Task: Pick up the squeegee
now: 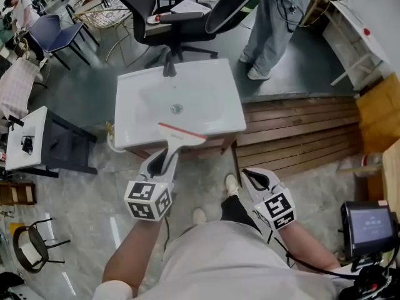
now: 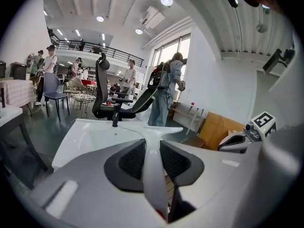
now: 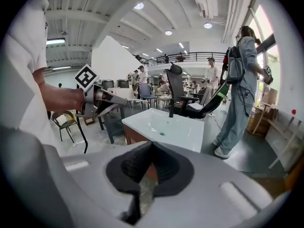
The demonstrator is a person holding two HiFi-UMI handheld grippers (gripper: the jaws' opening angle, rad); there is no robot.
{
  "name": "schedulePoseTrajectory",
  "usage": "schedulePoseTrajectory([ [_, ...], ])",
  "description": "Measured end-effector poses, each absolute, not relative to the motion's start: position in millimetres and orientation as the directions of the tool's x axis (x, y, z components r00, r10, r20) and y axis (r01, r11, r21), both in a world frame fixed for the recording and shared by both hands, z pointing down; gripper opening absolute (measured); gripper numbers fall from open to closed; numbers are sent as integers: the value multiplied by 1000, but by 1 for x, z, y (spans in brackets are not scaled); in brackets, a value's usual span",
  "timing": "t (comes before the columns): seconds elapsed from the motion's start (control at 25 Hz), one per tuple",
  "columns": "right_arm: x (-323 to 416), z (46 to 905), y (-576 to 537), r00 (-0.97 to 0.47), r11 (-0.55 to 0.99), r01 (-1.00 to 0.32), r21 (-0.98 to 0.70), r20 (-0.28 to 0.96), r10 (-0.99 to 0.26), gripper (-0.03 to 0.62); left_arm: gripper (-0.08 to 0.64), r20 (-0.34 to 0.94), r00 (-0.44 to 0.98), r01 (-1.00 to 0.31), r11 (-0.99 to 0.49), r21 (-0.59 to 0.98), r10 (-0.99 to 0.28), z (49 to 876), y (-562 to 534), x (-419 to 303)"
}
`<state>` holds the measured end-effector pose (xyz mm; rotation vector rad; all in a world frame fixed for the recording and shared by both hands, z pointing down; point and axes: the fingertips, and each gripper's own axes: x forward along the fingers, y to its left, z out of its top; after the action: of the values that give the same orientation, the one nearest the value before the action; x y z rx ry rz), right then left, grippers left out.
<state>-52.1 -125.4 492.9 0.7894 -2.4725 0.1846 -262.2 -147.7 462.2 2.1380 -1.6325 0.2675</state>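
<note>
The squeegee (image 1: 180, 136) is white with a red-edged blade; it hangs over the front edge of the white sink (image 1: 140, 92). My left gripper (image 1: 164, 162) is shut on its handle, blade pointing away from me. In the left gripper view the white handle of the squeegee (image 2: 153, 144) runs between the dark pads (image 2: 130, 161) of the left gripper (image 2: 153, 161), which press on it from both sides. My right gripper (image 1: 251, 177) hovers near my body, right of the sink. In the right gripper view the right gripper (image 3: 147, 167) has its pads together with nothing between them.
A black faucet (image 1: 169, 65) stands at the sink's far edge. Behind it is a black office chair (image 1: 169, 11), and a person (image 1: 275, 24) stands to the far right. Wooden decking (image 1: 300, 130) lies right of the sink, a dark stand (image 1: 59, 145) to its left.
</note>
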Motion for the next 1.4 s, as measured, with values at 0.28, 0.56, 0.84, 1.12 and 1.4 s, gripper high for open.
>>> schedulePoseTrajectory([
  [0.28, -73, 482, -89, -695, 827, -559, 56, 513, -504, 3, 103, 403, 298, -949, -224, 222, -865, 458, -82, -279],
  [0.56, -84, 476, -65, -695, 820, -568, 72, 491, -525, 3, 103, 415, 307, -947, -231, 224, -857, 461, -30, -291],
  [0.84, -91, 472, -58, -694, 818, -568, 88, 482, -534, 2, 103, 412, 316, -943, -236, 233, -854, 460, -14, -291],
  [1.12, -100, 467, -53, -702, 825, -557, 94, 478, -528, 2, 103, 406, 327, -939, -244, 244, -853, 460, -9, -287],
  [1.4, -102, 465, -55, -702, 828, -552, 100, 479, -527, 2, 103, 406, 330, -937, -244, 249, -853, 461, -13, -287],
])
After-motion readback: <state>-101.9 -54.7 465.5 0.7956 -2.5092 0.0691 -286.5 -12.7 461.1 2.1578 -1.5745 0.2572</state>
